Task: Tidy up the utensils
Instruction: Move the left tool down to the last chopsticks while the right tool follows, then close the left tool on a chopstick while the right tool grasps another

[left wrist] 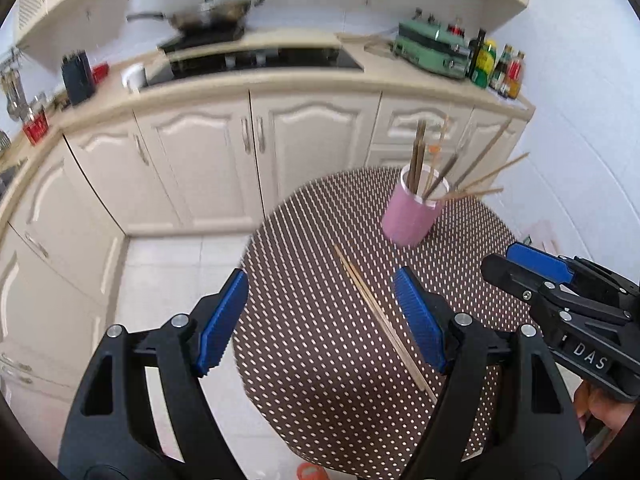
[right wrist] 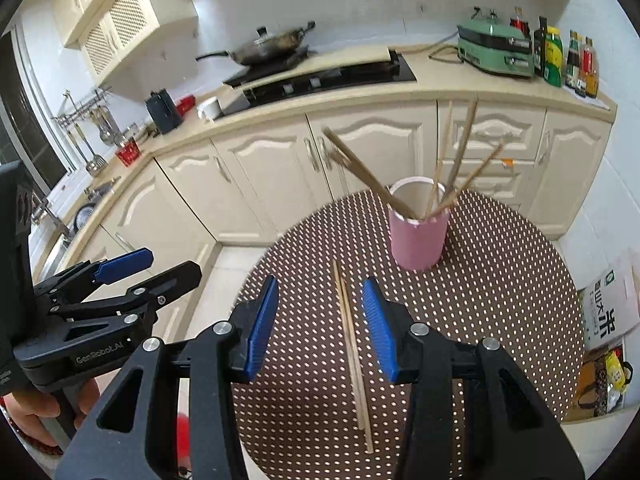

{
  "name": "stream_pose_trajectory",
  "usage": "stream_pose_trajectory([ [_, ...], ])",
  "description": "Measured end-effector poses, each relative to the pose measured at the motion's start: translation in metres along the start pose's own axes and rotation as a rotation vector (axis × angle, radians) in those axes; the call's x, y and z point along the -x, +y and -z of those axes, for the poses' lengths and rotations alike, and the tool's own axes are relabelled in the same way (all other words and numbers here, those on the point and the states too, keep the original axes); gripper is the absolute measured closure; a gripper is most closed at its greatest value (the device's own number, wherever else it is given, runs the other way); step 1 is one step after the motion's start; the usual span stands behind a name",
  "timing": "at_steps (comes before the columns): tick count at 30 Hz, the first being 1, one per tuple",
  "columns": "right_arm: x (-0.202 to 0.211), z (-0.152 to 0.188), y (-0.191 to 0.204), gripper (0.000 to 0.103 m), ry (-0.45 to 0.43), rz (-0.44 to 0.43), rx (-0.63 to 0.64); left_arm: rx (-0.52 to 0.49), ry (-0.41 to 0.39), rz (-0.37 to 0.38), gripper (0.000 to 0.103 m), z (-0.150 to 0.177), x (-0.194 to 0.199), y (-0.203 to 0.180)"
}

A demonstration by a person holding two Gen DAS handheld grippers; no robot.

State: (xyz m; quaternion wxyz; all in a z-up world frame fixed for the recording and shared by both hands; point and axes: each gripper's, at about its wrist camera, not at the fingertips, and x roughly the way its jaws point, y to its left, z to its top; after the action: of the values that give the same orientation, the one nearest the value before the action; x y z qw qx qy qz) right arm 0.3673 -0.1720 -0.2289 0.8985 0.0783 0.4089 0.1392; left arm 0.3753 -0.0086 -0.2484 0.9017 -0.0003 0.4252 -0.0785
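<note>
Wok (right wrist: 272, 46); green appliance (right wrist: 496, 50); bottles (right wrist: 568, 60)

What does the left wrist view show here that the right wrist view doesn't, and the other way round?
Only the left wrist view shows the right gripper from the side, at its right edge. Only the right wrist view shows the left gripper from the side, a printed white bag on the floor and a metal utensil rack by the sink. Both show the pink cylindrical holder holding wooden chopsticks, the loose pair of light wooden chopsticks lying on the brown dotted round table, the green countertop grill and the wok.
</note>
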Motion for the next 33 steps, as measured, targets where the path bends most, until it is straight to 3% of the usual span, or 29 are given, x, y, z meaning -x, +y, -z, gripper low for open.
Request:
stream_pose_trajectory([
  [9,-0.044,0.018,-0.038,0.062,0.133,0.023,-0.02,0.08,0.208,0.036,0.028,0.016,-0.093,-0.011],
  [18,-0.078,0.027,-0.071,0.062,0.239,0.015,-0.03,0.071,0.358,0.01,0.028,0.027,-0.172,-0.027],
  [33,-0.113,0.024,-0.088,0.062,0.331,-0.031,-0.029,0.042,0.446,-0.074,0.028,0.03,-0.227,-0.031],
])
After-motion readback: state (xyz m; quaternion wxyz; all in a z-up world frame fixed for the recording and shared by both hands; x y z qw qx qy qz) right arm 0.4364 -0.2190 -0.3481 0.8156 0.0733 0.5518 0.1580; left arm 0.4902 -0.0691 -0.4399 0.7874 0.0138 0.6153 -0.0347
